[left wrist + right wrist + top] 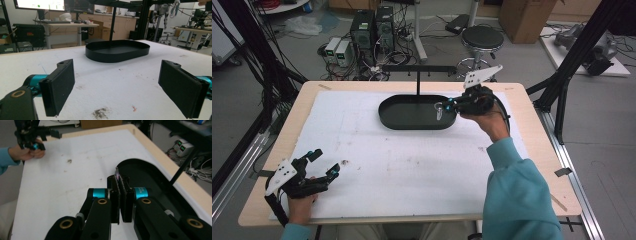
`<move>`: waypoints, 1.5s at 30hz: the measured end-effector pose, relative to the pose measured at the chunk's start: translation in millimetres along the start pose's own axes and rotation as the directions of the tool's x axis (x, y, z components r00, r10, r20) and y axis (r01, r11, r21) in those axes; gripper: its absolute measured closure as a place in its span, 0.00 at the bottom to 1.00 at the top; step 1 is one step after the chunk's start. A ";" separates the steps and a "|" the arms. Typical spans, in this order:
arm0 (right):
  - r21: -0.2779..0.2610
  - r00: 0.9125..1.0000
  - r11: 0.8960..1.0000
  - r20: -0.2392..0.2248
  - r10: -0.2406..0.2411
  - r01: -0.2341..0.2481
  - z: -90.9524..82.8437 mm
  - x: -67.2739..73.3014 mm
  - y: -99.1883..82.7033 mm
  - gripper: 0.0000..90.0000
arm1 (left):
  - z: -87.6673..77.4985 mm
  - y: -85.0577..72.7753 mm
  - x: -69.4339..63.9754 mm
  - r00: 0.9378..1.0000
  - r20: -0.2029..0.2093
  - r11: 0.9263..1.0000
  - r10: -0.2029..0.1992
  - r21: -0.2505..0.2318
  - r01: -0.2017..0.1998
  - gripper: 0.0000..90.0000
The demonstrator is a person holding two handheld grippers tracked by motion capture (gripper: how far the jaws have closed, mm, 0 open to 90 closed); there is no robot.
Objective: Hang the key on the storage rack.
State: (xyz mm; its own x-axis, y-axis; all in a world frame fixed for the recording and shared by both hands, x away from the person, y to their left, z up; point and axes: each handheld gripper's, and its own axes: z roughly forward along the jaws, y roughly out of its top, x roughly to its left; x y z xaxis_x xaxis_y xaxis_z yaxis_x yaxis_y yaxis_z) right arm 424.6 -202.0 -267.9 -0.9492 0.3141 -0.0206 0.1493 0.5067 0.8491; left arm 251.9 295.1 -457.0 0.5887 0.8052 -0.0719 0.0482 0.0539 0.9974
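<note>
The right gripper (121,195) has its two black jaws pressed nearly together on a small, thin item (438,110). In the right gripper view only a sliver of it rises above the jaw tips, with a purplish edge. In the high view it looks like a small clear tube or vial hanging down from the jaws, though it is too small to name with confidence. It is held over the right end of a shallow black oval tray (412,122), just above the tray floor; whether it touches the floor cannot be told.

Judging by its look, the item is light and rigid, probably smooth plastic or glass, so it may slip or twist between flat pads. A grip across its upper part, near the top, seems the safest hold, with gentle pressure.

The left gripper (116,87) rests low at the near left corner of the tabletop (412,170), its jaws spread wide with nothing between them. A hand (302,202) holds it from behind.

The tabletop is covered by a white sheet with a few small stains. A thin black post with a crossbar (418,75) rises behind the tray. Beyond lie a stool (482,39), power units and cables on the floor.
</note>
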 end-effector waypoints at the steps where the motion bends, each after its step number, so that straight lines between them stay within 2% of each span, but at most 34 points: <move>1: 0.002 1.000 1.000 0.006 0.003 -0.003 -2.5 -2.8 4.4 0.99 | -0.1 0.0 -0.1 1.000 0.002 1.000 0.001 0.001 -0.001 0.16; 5: 0.009 0.999 1.000 0.040 -0.008 0.007 -10.5 -14.9 17.8 0.99 | 0.1 -0.1 -0.1 1.000 0.000 1.000 0.000 0.000 0.000 0.16; 12: 0.024 0.997 0.999 0.064 0.030 -0.031 -20.2 -38.6 30.6 0.99 | 0.0 0.0 0.0 1.000 0.000 1.000 0.000 0.000 0.000 0.16; 13: 0.024 0.997 0.999 0.064 0.030 -0.031 -20.2 -38.6 30.6 0.99 | 0.1 0.0 0.0 1.000 0.000 1.000 -0.003 -0.001 0.003 0.16; 15: 0.036 0.997 0.999 0.074 0.033 -0.036 -20.9 -48.8 35.0 0.99 | 0.1 0.0 0.5 1.000 0.000 1.000 -0.005 -0.002 0.005 0.16; 19: 0.063 0.994 0.996 0.084 0.064 -0.069 -19.3 -61.0 39.5 0.99 | 0.1 0.0 0.3 1.000 0.000 1.000 -0.006 -0.002 0.006 0.16; 22: 0.072 0.994 0.995 0.090 0.068 -0.075 -14.7 -70.0 42.6 0.99 | 0.2 0.0 0.4 1.000 0.000 1.000 -0.008 -0.003 0.008 0.16; 26: 0.121 0.993 0.989 0.097 0.074 -0.086 -5.0 -79.0 43.7 0.99 | 0.2 0.0 0.8 1.000 -0.002 1.000 -0.009 -0.002 0.009 0.16; 33: 0.147 0.991 0.984 0.104 0.083 -0.098 4.9 -89.7 41.9 0.99 | 0.1 0.0 1.0 1.000 -0.001 1.000 -0.009 0.000 0.009 0.16; 35: 0.169 0.989 0.980 0.118 0.084 -0.104 7.5 -95.5 40.2 0.99 | 0.0 0.1 0.8 1.000 0.000 1.000 -0.006 0.000 0.006 0.16; 40: 0.170 0.987 0.978 0.127 0.103 -0.124 9.0 -102.5 36.5 0.99 | 0.0 0.1 1.1 1.000 0.000 1.000 -0.009 0.001 0.009 0.16; 45: 0.203 0.982 0.968 0.144 0.119 -0.147 12.6 -109.7 30.2 0.99 | 0.0 0.1 0.9 1.000 -0.001 1.000 -0.007 0.000 0.007 0.16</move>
State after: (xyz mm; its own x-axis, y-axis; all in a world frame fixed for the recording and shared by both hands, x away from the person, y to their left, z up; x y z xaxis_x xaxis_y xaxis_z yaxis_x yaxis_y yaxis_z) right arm 536.7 -211.1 -246.7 -0.8747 0.4846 0.0048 0.3405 0.6076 0.7176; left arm 252.4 295.8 -457.1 0.5876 0.8053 -0.0791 0.0524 0.0597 0.9968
